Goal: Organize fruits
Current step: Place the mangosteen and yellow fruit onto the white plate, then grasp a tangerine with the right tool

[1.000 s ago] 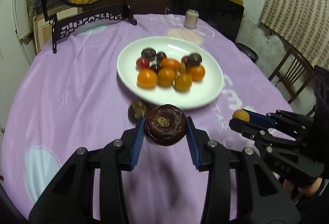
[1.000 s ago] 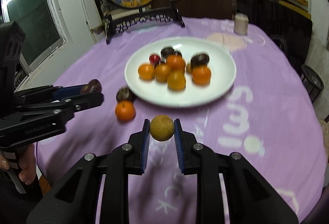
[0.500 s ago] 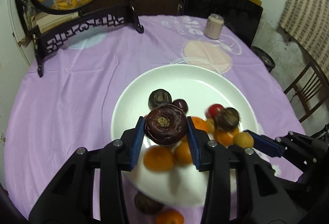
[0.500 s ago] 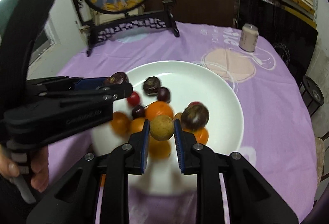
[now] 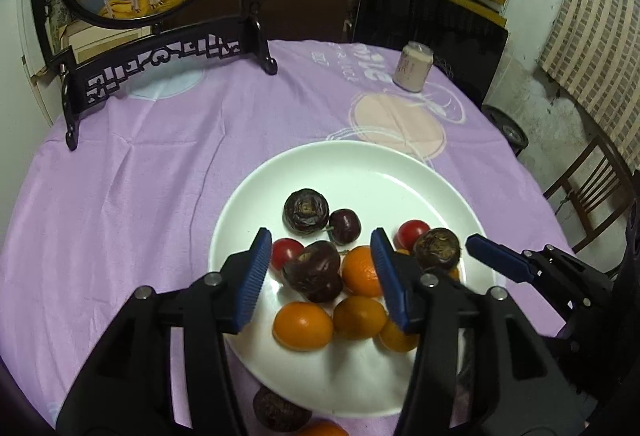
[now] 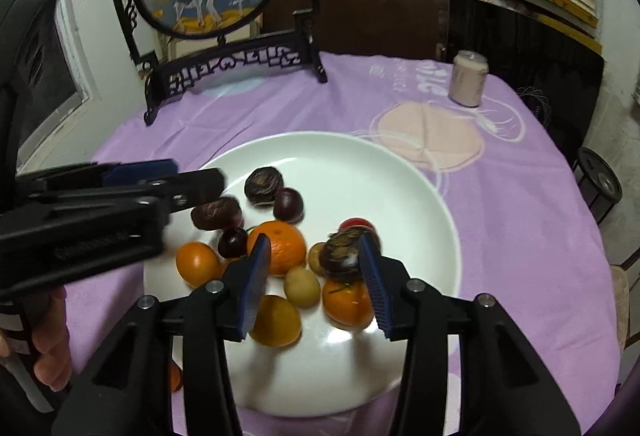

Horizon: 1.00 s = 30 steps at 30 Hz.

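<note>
A white plate [image 5: 360,172] [image 6: 400,172] on the purple tablecloth holds several oranges, dark chestnut-like fruits, cherries and red tomatoes. My left gripper [image 5: 320,276] is open above the plate; the dark brown fruit [image 5: 316,270] [image 6: 218,213] lies free between its fingers on the pile. My right gripper [image 6: 314,280] is open over the plate; the small yellow-brown fruit [image 6: 302,286] lies free on the plate between its fingers. The right gripper's blue fingertip shows in the left wrist view [image 5: 496,260].
A dark fruit [image 5: 280,410] and an orange [image 5: 320,430] lie on the cloth in front of the plate. A black framed screen stand [image 5: 160,48] [image 6: 224,64] and a pink can [image 5: 412,66] [image 6: 468,78] stand at the table's far side. A chair [image 5: 592,188] is at right.
Both grippers moved forward over the plate and opened. The dark fruit dropped from the left gripper and the yellow-brown fruit from the right one onto the plate.
</note>
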### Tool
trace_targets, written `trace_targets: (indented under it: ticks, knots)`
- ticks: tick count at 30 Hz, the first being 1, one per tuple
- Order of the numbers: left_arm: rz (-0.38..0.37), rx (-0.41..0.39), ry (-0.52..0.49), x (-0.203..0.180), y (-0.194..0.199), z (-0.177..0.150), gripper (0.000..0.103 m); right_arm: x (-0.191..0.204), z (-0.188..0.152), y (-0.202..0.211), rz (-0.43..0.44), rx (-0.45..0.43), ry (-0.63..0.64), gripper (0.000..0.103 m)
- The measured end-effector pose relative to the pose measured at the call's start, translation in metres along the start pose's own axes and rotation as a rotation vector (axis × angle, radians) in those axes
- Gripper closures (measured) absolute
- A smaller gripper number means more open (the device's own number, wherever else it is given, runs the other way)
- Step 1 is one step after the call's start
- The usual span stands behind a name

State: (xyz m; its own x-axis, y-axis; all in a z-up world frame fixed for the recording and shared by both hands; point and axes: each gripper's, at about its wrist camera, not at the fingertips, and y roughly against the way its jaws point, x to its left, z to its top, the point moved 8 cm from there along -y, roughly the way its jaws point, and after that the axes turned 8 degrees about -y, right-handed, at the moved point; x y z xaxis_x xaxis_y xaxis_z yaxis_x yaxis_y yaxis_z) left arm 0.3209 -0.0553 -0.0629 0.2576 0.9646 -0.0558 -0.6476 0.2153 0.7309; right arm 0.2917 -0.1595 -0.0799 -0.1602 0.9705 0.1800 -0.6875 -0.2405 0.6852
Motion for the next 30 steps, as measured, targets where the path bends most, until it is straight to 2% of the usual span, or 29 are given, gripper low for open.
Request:
trace_targets:
  ticks: [3,5,9,10,13,16,19,22,26,30]
  knots:
    - [0.018,-0.027,-0.002,0.001,0.028,-0.017,0.047,-0.003,-0.011,0.029,0.019,-0.019,-0.027,0.056]
    - [0.023,-0.052,-0.017,-0.004,0.051,-0.034,0.036,0.001,-0.029,0.055,0.053,-0.020,-0.029,0.051]
    - [0.003,-0.114,-0.051,-0.019,0.106,-0.092,0.020,0.013,-0.073,0.101,0.131,-0.008,-0.042,0.050]
    - [-0.004,-0.115,-0.052,-0.023,0.116,-0.107,0.015,0.017,-0.085,0.111,0.140,-0.004,-0.038,0.049]
    - [-0.023,-0.077,-0.067,-0.032,0.130,-0.141,0.013,0.029,-0.104,0.121,0.154,0.019,0.002,0.049]
    - [0.025,-0.090,-0.093,-0.033,0.145,-0.152,0.013,0.038,-0.115,0.119,0.160,0.049,0.017,0.049]
    - [0.030,-0.108,-0.076,-0.029,0.157,-0.157,0.013,0.046,-0.119,0.116,0.165,0.066,0.025,0.049]
    - [0.048,-0.112,-0.058,-0.019,0.164,-0.166,0.013,0.058,-0.128,0.108,0.174,0.103,0.059,0.037]
    - [0.070,-0.098,-0.010,0.002,0.167,-0.175,0.012,0.078,-0.132,0.075,0.190,0.174,0.078,0.037]
    - [0.082,-0.096,0.049,0.025,0.173,-0.184,0.013,0.098,-0.125,0.033,0.164,0.233,0.117,0.037]
